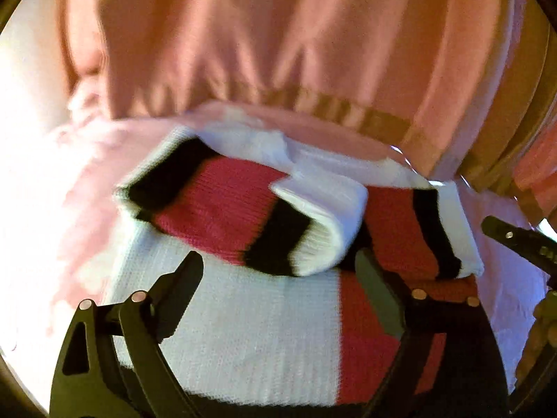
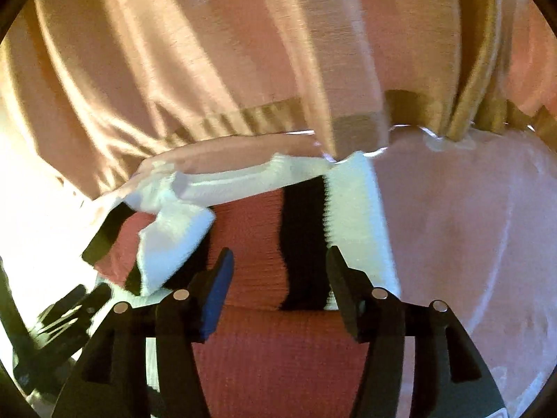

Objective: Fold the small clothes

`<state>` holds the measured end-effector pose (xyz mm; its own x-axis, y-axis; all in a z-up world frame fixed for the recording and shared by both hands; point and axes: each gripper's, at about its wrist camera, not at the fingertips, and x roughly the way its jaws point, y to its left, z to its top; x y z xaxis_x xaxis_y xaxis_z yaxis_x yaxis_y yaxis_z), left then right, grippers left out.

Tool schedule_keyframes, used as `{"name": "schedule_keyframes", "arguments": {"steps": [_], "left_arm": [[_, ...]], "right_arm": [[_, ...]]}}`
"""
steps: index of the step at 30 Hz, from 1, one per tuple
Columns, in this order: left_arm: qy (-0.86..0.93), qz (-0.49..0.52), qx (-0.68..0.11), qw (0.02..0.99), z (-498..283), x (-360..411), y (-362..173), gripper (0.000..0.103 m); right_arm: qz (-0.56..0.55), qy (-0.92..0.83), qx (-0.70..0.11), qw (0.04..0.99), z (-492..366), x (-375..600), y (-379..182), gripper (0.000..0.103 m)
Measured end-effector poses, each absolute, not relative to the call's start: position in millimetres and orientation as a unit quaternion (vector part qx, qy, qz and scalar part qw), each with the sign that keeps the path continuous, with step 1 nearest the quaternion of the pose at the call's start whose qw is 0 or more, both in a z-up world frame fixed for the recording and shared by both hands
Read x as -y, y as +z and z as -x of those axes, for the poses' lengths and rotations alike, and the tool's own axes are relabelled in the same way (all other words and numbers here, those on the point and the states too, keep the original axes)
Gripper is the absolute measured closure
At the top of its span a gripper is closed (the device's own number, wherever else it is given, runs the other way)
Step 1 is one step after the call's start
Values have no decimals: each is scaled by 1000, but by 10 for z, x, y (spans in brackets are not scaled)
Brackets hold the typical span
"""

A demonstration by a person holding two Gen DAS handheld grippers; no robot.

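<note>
Striped knit garment (image 1: 243,331) lies flat on pink-covered worktop (image 2: 470,226), sleeves folded inward, long axis across view. Left hand-held gripper (image 1: 278,261) wide open, empty, over white panel, nearer folded sleeve (image 1: 264,216). Right hand-held gripper (image 2: 278,261) half open, holds nothing

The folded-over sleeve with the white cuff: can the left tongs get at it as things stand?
Probably yes. The left tongs stand open above the sweater, and the sleeve lies just ahead of the tips with nothing lying over it. The right tongs are off to the side.
</note>
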<state>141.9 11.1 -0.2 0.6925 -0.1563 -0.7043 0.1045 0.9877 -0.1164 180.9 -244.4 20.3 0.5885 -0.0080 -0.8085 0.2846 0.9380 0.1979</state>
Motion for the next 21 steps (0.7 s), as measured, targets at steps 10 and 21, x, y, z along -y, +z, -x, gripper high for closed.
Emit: {"name": "schedule_keyframes", "arguments": {"steps": [10, 21], "left_arm": [[-73, -25, -364, 928, -1145, -341, 177, 16], [-72, 43, -390, 917, -1211, -827, 244, 16]], "right_arm": [[-2, 7, -503, 864, -2597, 1048, -232, 41], [-151, 2, -435, 888, -2351, 1771, 275, 96]]}}
